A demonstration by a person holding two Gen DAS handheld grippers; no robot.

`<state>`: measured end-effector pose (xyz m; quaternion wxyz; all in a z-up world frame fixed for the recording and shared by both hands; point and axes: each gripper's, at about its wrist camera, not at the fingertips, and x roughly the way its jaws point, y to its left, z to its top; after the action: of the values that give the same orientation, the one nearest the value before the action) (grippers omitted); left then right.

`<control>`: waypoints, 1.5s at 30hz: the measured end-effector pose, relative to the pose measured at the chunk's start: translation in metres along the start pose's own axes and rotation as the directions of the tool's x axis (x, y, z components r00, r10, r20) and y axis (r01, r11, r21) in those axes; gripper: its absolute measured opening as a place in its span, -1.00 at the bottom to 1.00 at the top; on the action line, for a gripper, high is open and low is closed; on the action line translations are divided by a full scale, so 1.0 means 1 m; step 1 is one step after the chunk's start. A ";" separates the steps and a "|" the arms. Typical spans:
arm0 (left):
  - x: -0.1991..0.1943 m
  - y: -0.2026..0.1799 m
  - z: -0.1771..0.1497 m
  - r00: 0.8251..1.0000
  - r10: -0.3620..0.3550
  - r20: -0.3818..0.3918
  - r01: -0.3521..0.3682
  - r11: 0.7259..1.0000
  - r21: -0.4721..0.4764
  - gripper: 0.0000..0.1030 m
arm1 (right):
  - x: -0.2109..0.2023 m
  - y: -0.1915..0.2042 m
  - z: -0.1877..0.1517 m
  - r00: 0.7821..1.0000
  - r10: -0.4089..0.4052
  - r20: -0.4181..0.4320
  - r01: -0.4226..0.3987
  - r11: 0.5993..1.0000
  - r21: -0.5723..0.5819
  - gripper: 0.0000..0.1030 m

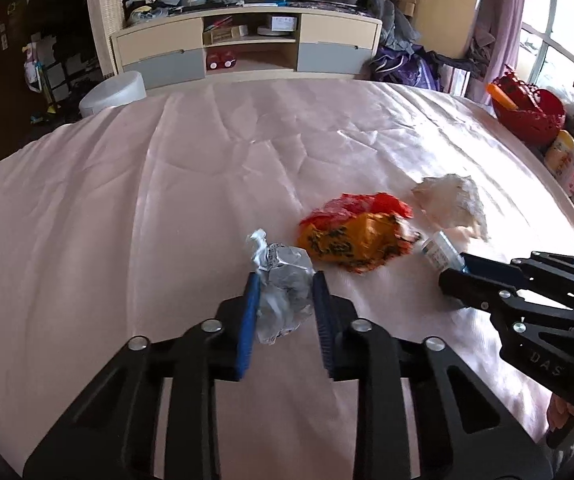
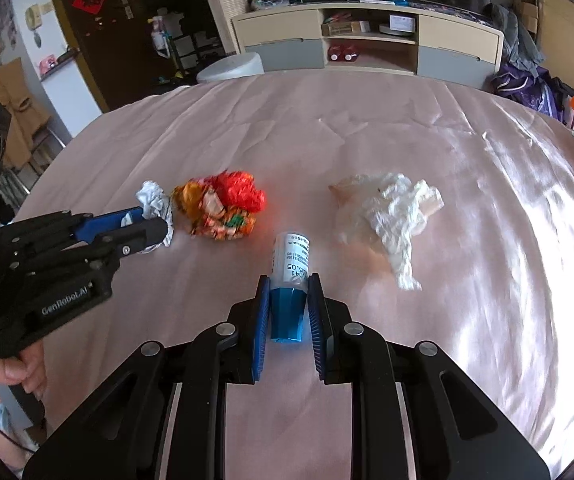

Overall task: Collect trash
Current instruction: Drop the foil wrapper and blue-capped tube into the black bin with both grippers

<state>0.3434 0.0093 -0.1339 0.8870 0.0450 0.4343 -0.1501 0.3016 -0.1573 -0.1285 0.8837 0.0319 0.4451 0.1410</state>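
Gripping two pieces at once, my left hand-held gripper (image 1: 285, 280) is closed on the crumpled foil wrapper (image 1: 283, 284), and my right hand-held gripper (image 2: 287, 292) pinches the small bottle (image 2: 291, 272) by its blue end. Both rest on the pink worktop (image 2: 367, 128). Foil may crush and slip free; the bottle could pivot out. Beyond lie the orange wrapper (image 2: 223, 204) and white tissue (image 2: 395, 208).
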 end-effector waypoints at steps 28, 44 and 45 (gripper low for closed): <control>-0.144 -0.084 -0.155 0.997 -0.060 0.053 0.058 0.998 0.035 -0.67 | -0.126 0.030 -0.132 0.996 0.062 0.063 -0.059 0.998 -0.038 -0.61; -0.110 -0.101 -0.266 0.988 -0.126 -0.095 0.120 0.991 -0.061 -0.67 | -0.096 0.022 -0.229 0.997 0.055 -0.058 -0.051 0.997 0.064 -0.61; -0.107 -0.102 -0.269 0.986 -0.129 -0.104 0.123 0.990 -0.064 -0.67 | -0.093 0.020 -0.234 0.996 0.056 -0.069 -0.051 0.996 0.073 -0.61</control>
<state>0.0469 -0.0063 -0.2112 0.8519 -0.0001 0.4877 -0.1909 0.0588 -0.1798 -0.1934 0.8614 0.0705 0.4801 0.1498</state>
